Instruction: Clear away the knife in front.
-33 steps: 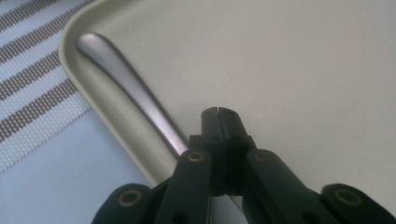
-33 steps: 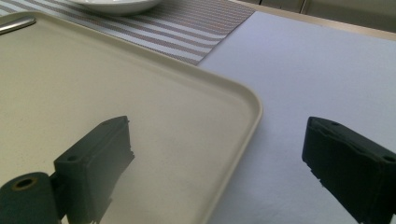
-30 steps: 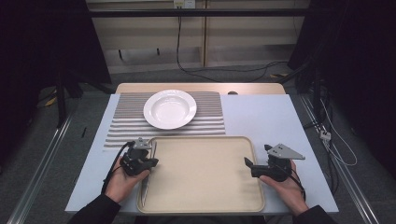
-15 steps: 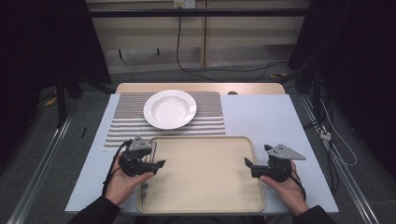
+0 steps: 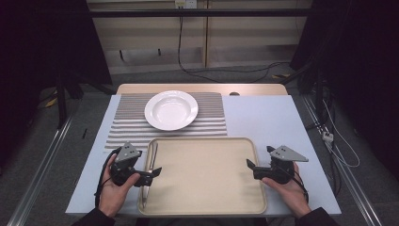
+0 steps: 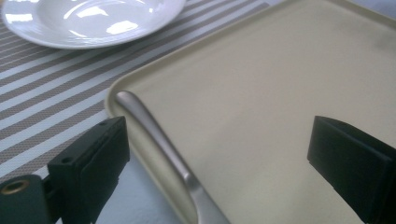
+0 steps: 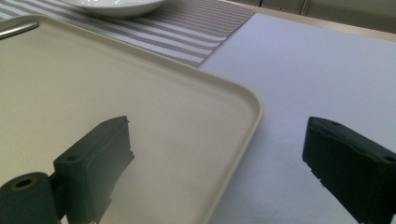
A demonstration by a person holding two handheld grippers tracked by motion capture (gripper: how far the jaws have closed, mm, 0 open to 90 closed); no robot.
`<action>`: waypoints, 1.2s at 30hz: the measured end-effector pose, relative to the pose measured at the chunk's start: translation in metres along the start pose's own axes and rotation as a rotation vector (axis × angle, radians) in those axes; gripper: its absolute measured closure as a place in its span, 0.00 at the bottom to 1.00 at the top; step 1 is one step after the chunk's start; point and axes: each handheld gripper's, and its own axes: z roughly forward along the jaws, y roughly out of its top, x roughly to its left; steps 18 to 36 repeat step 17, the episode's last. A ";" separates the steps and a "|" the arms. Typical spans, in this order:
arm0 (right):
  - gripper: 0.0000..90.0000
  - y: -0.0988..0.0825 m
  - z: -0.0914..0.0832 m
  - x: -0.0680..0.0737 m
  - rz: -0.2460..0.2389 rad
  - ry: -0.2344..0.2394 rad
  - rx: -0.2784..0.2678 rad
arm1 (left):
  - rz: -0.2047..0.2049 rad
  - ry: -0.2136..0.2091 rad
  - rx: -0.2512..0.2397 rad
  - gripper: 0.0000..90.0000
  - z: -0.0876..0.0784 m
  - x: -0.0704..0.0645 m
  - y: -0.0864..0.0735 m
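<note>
A silver utensil point(image 5: 151, 160) lies lengthwise along the left rim of the beige tray point(image 5: 202, 139). In the left gripper view its handle point(image 6: 154, 135) runs between the two jaws, and neither pad touches it. My left gripper point(image 5: 149, 175) point(image 6: 219, 135) hovers at the tray's left edge; its jaws have just been opening and now stand wide apart. My right gripper point(image 5: 256, 160) point(image 7: 217, 135) is open over the tray's right rim point(image 7: 243, 100), with nothing between its jaws.
A white plate point(image 5: 171, 109) point(image 6: 88, 18) rests on a striped placemat point(image 5: 127, 127) behind the tray. The pale table top point(image 5: 268, 117) lies bare to the right of the mat. Cables run across the floor beyond the table.
The left gripper's jaws have gone from shut to wide open, and the hand has drawn slightly left and up from the utensil. The right hand has kept still.
</note>
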 end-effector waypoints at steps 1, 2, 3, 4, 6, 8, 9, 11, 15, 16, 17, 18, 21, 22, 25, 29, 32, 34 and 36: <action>0.09 0.000 0.000 0.000 0.001 0.000 0.001 | -0.012 0.018 -0.009 0.06 -0.002 0.002 -0.003; 0.09 0.000 0.000 0.000 0.002 -0.001 0.001 | -0.019 0.028 -0.016 0.06 -0.003 0.004 -0.004; 0.09 0.000 0.000 0.000 0.002 -0.001 0.002 | -0.029 0.038 -0.021 0.06 -0.004 0.006 -0.007; 0.09 0.000 0.000 0.000 0.002 -0.001 0.001 | -0.032 0.043 -0.017 0.06 -0.005 0.008 -0.009; 0.09 0.000 0.000 0.000 0.002 -0.002 0.002 | -0.050 0.057 -0.023 0.07 -0.005 0.009 -0.015; 0.09 0.000 -0.001 0.000 0.004 -0.006 0.002 | -0.046 0.063 -0.026 0.07 -0.004 0.010 -0.019; 0.09 0.000 -0.001 0.000 0.003 -0.006 0.001 | -0.047 0.065 -0.024 0.07 -0.003 0.010 -0.021; 0.09 -0.001 -0.002 0.000 0.001 -0.006 -0.002 | -0.058 0.063 -0.039 0.07 -0.004 0.012 -0.025; 0.09 -0.001 -0.003 0.000 0.005 -0.005 -0.005 | -0.101 0.063 -0.054 0.07 -0.007 0.019 -0.027; 0.09 -0.001 -0.003 -0.001 0.005 -0.005 -0.004 | -0.103 0.077 -0.051 0.07 -0.008 0.019 -0.027; 0.09 -0.001 -0.003 -0.001 0.008 -0.005 -0.002 | -0.097 0.100 -0.049 0.07 -0.008 0.020 -0.027; 0.09 -0.001 -0.003 -0.001 0.008 -0.005 -0.002 | -0.097 0.100 -0.049 0.07 -0.008 0.020 -0.027; 0.09 -0.001 -0.003 -0.001 0.008 -0.005 -0.002 | -0.097 0.100 -0.049 0.07 -0.008 0.020 -0.027; 0.09 -0.001 -0.003 -0.001 0.008 -0.005 -0.002 | -0.097 0.100 -0.049 0.07 -0.008 0.020 -0.027; 0.09 -0.001 -0.003 -0.001 0.008 -0.005 -0.002 | -0.097 0.100 -0.049 0.07 -0.008 0.020 -0.027; 0.09 -0.001 -0.003 -0.001 0.008 -0.005 -0.002 | -0.097 0.100 -0.049 0.07 -0.008 0.020 -0.027; 0.09 -0.001 -0.003 -0.001 0.008 -0.005 -0.002 | -0.097 0.100 -0.049 0.07 -0.008 0.020 -0.027; 0.09 -0.001 -0.003 -0.001 0.008 -0.005 -0.002 | -0.097 0.100 -0.049 0.07 -0.008 0.020 -0.027; 0.09 -0.001 -0.003 -0.001 0.008 -0.005 -0.002 | -0.097 0.100 -0.049 0.07 -0.008 0.020 -0.027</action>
